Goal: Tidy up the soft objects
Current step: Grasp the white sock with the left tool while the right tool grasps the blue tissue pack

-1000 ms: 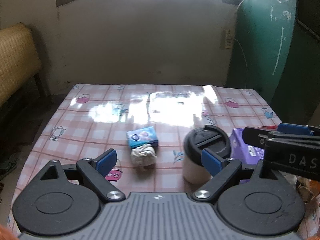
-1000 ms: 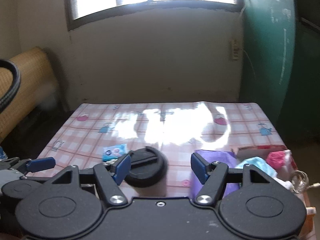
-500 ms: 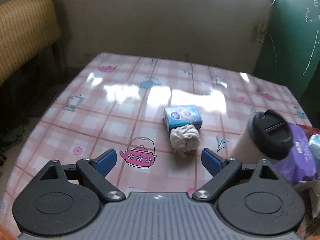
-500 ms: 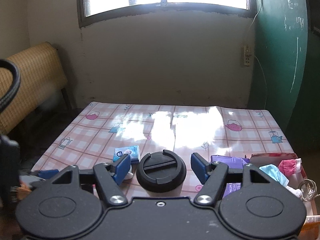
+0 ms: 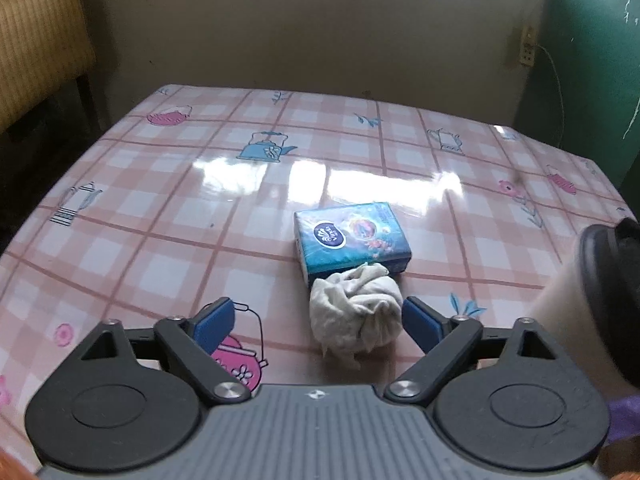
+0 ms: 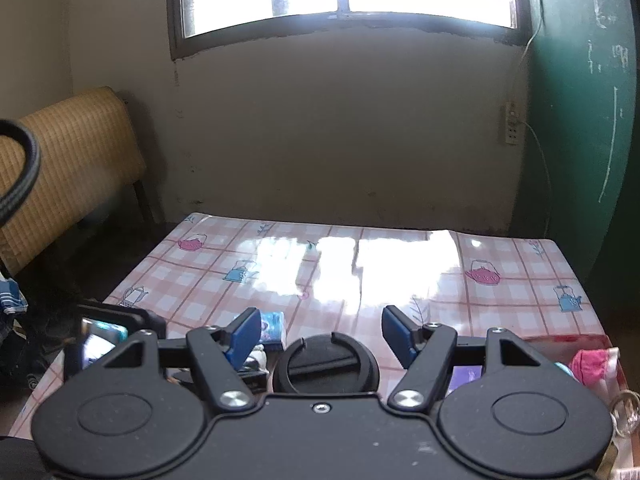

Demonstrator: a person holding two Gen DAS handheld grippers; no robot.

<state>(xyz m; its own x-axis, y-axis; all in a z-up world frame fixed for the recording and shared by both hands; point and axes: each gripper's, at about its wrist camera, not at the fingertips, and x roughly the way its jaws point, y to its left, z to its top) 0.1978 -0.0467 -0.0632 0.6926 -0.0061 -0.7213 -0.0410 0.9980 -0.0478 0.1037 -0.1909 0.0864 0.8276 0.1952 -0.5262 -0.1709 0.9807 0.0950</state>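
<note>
on pink checked vinyl tabletop (image 5: 168, 208), left claw (image 5: 316, 322), closing but still open, straddles crumpled white cloth ball (image 5: 356, 312); right claw (image 6: 320, 330) gapes.

Tissue pack logo: the blue tissue pack (image 5: 352, 238) carries a dark blue oval with white lettering, too blurred to read with certainty.
Tissue pack side print: small lines, unreadable.
Green wall (image 6: 588, 120): white chalk marks, no clear word or number.
Other readable text: none visible.
</note>
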